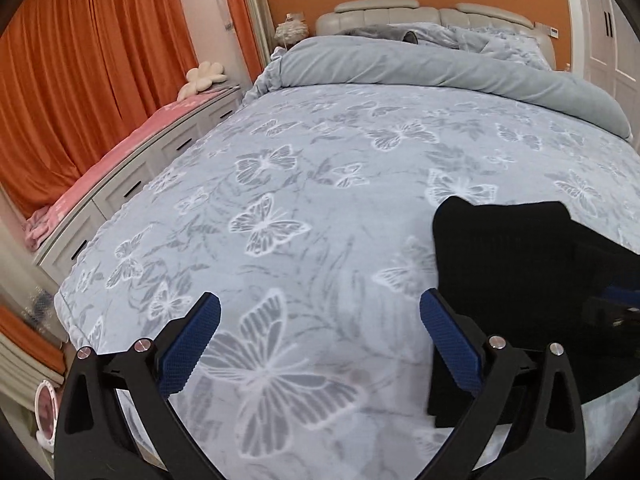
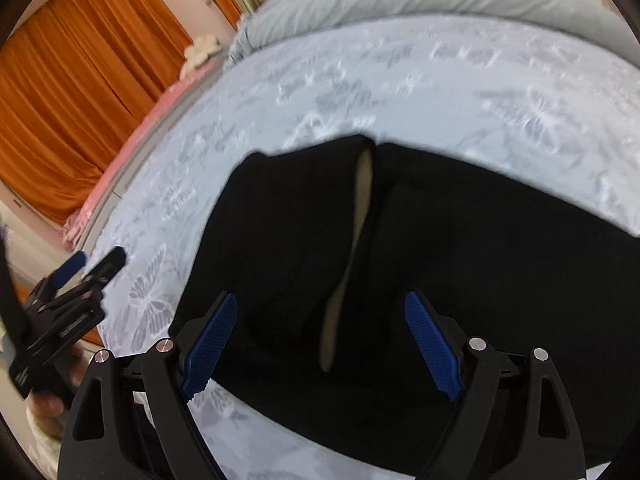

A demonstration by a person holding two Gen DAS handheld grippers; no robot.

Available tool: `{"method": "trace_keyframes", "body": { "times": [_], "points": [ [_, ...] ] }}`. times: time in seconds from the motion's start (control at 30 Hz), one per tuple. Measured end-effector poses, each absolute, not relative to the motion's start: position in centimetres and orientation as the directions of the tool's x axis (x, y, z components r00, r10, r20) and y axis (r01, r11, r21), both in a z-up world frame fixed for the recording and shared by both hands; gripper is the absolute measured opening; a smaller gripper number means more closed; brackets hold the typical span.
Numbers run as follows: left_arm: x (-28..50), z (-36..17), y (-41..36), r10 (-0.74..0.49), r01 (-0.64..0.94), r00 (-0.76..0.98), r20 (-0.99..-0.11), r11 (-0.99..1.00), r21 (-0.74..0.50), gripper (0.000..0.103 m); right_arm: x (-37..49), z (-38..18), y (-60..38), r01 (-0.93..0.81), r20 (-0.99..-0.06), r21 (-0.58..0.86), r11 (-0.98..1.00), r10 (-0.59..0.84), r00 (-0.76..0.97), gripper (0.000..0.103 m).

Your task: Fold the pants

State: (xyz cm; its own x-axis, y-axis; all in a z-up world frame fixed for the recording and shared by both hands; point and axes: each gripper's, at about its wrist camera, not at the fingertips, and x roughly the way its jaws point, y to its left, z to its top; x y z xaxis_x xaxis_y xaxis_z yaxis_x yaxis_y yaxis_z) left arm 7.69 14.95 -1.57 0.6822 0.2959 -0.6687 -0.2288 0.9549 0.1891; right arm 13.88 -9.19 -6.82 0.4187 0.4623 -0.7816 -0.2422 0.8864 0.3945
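Observation:
Black pants (image 2: 460,248) lie folded in a flat block on the bed near its front edge, with a pale slit showing between two layers; they also show in the left wrist view (image 1: 516,264) at the right. My right gripper (image 2: 320,308) is open and empty, its blue pads hovering just above the pants. My left gripper (image 1: 320,312) is open and empty over bare blanket, left of the pants. The left gripper also shows at the left edge of the right wrist view (image 2: 96,260).
The bed is covered by a light blue butterfly blanket (image 1: 320,168), with a rolled grey duvet (image 1: 420,64) and headboard at the far end. White drawers with a pink cover (image 1: 132,160) and orange curtains (image 1: 80,60) stand to the left.

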Motion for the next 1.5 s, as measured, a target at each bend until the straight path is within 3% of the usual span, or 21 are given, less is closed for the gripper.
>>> {"method": "trace_keyframes", "body": {
  "times": [0.1, 0.17, 0.2, 0.27, 0.37, 0.5, 0.73, 1.07, 1.23, 1.5],
  "points": [
    [7.5, -2.1, 15.8, 0.290, -0.220, 0.668, -0.685, 0.957, 0.190, 0.098, 14.1, -8.1, -7.7, -0.220, -0.798, 0.397, 0.891, 0.453, 0.397, 0.082],
    [7.4, -2.7, 16.4, 0.300, -0.220, 0.655, -0.694, 0.954, 0.205, 0.098, 13.7, -8.0, -6.8, -0.239, -0.808, 0.327, 0.914, 0.402, 0.431, 0.052],
    [7.3, -2.8, 16.4, 0.304, -0.222, 0.651, -0.695, 0.952, 0.209, 0.098, 13.6, -7.8, -6.3, -0.250, -0.815, 0.272, 0.929, 0.361, 0.453, 0.047],
    [7.3, -3.4, 16.9, 0.308, -0.224, 0.632, -0.711, 0.951, 0.213, 0.098, 13.3, -7.2, -6.0, -0.270, -0.800, 0.297, 0.916, 0.393, 0.454, 0.023],
    [7.5, -4.2, 18.0, 0.292, -0.232, 0.600, -0.745, 0.954, 0.187, 0.098, 12.8, -6.2, -5.7, -0.300, -0.784, 0.299, 0.906, 0.412, 0.464, 0.017],
    [7.9, -4.5, 18.9, 0.266, -0.251, 0.577, -0.773, 0.957, 0.142, 0.098, 11.8, -3.7, -5.1, -0.369, -0.720, 0.330, 0.869, 0.484, 0.497, 0.015],
    [8.3, -3.7, 17.0, 0.301, -0.253, 0.602, -0.740, 0.950, 0.180, 0.098, 10.6, 1.4, -7.8, -0.409, -0.596, 0.389, 0.825, 0.564, 0.571, 0.014],
    [9.1, -3.8, 12.1, 0.284, -0.184, 0.619, -0.732, 0.959, 0.216, 0.098, 9.7, 5.1, -19.0, -0.281, -0.503, 0.442, 0.851, 0.495, 0.709, 0.014],
    [9.3, -3.6, 9.8, 0.258, -0.148, 0.635, -0.728, 0.966, 0.213, 0.098, 8.2, 4.8, -24.8, -0.190, -0.514, 0.449, 0.873, 0.426, 0.744, 0.014],
    [9.3, -3.3, 5.5, 0.189, -0.058, 0.659, -0.728, 0.978, 0.201, 0.098, 6.2, -0.5, -31.9, -0.025, -0.641, 0.446, 0.894, 0.339, 0.688, 0.014]
  ]
}}
